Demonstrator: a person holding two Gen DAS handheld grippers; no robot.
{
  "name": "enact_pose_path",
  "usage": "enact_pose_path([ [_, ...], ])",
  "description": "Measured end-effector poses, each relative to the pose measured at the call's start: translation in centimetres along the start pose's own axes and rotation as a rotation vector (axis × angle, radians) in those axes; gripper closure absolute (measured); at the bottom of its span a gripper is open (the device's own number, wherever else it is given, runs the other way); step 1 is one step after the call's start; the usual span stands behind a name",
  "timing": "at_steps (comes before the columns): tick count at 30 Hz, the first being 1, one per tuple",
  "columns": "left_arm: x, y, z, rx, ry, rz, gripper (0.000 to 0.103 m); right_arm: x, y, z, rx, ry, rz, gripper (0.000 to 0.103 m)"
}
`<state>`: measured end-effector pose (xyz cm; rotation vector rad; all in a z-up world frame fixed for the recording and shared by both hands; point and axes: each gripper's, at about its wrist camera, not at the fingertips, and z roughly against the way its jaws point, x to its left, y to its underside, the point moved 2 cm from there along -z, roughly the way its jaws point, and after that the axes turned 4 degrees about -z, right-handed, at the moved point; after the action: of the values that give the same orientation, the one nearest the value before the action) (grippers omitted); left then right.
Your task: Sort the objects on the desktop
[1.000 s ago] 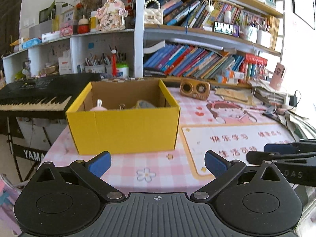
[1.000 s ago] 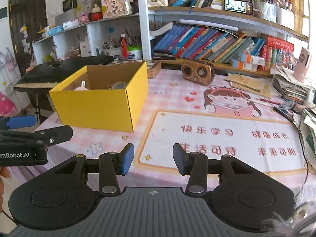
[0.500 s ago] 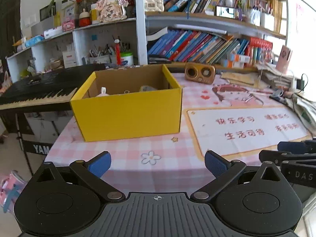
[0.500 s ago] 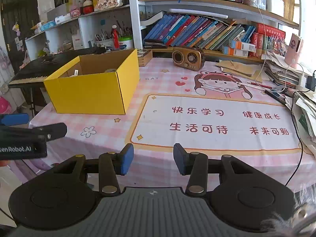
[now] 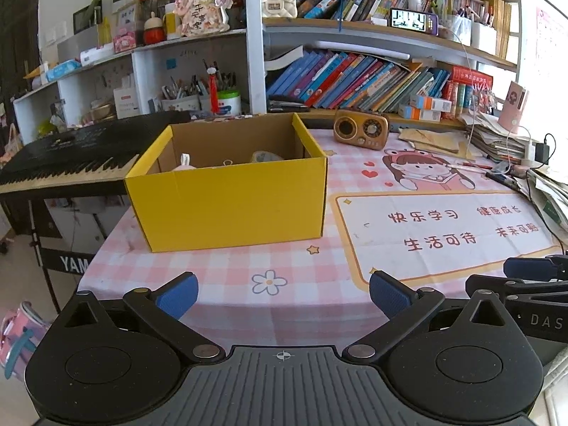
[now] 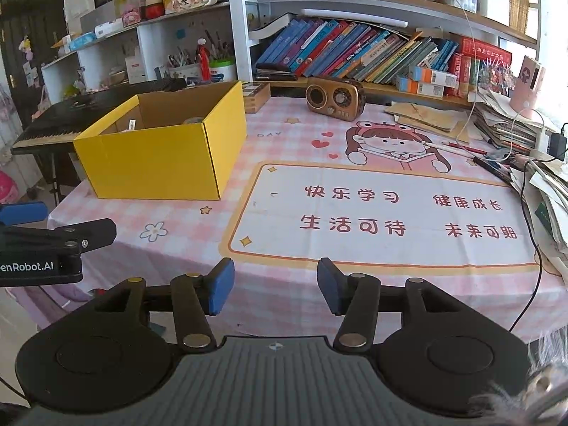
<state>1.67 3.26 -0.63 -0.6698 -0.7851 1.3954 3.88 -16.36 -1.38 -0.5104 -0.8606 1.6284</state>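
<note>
A yellow cardboard box (image 5: 227,198) (image 6: 159,156) stands open on the left of the pink checked table, with a few small items lying inside it. My left gripper (image 5: 282,296) hangs open and empty over the table's near edge, in front of the box. To its right, my right gripper (image 6: 275,287) holds nothing and its jaws are opening. Each gripper shows at the edge of the other's view.
A brown retro radio (image 5: 360,131) (image 6: 335,97) stands at the back of the table. Pens and a cable (image 6: 497,159) lie by stacked papers (image 6: 546,184) on the right. Bookshelves (image 5: 372,81) rise behind; a black keyboard (image 5: 71,163) stands left of the table.
Both views have drawn back from the table, so the box and mat look farther away. My right gripper's jaws stand wider apart than before. The left gripper's jaws are unchanged.
</note>
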Motion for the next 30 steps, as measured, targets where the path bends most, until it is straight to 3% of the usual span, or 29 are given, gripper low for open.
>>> enact_pose_path([
  [17,-1.1,-0.1,-0.5,0.021,0.016,-0.006,0.0,-0.6,0.1,-0.2,0.008,-0.002,-0.003,0.047],
  [25,-1.4,-0.1,-0.7,0.036,0.024,-0.001,0.0,-0.8,0.1,-0.4,0.014,-0.007,-0.004,0.037],
  [30,-1.2,0.1,-0.8,0.039,0.029,0.028,0.0,-1.1,0.1,-0.7,0.023,-0.013,-0.005,0.022],
])
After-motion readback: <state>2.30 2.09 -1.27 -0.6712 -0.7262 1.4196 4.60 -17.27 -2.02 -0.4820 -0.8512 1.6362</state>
